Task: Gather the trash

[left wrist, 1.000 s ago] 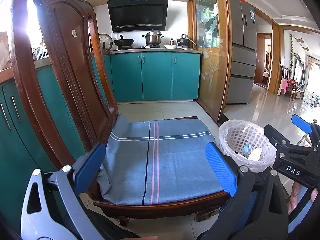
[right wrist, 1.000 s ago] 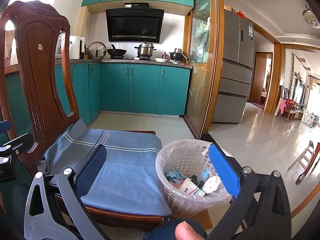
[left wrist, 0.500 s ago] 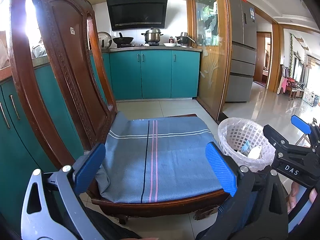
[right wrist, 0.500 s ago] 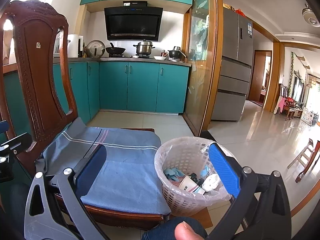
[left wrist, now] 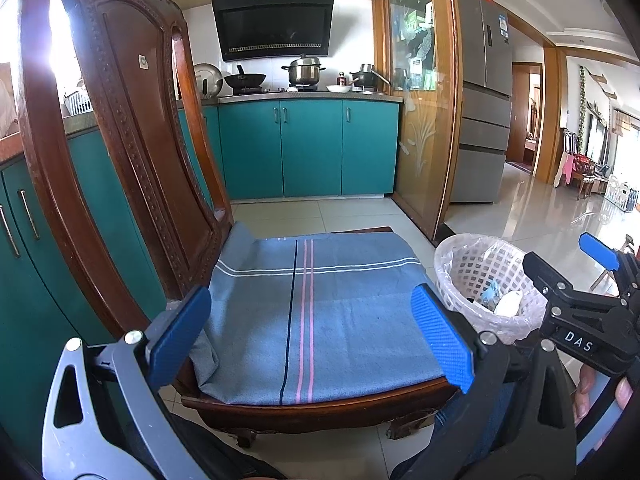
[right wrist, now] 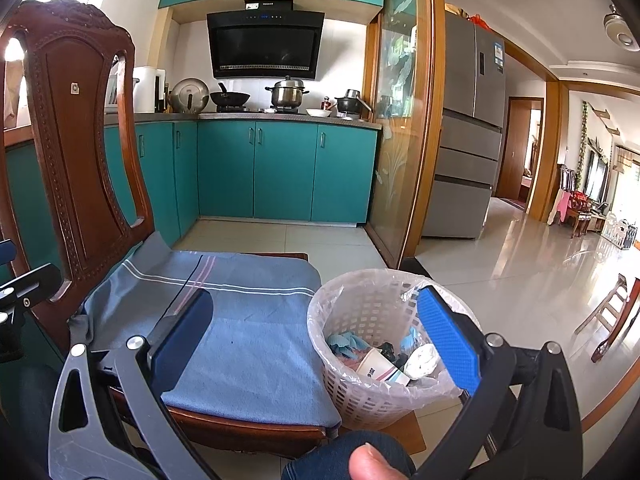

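Grippers, left [left wrist: 310,336] and right [right wrist: 314,334], both spread wide, empty; careless swing risks tipping basket [right wrist: 360,396] beside chair [right wrist: 248,430] front corner.

Glossy carved wooden chair [left wrist: 120,152], matt cloth cover [left wrist: 320,312], plastic basket [right wrist: 360,396]

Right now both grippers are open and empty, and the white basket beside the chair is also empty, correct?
Not quite. The white basket is not empty: the right wrist view shows a paper cup and crumpled scraps inside. Both the left gripper and right gripper are open and empty.
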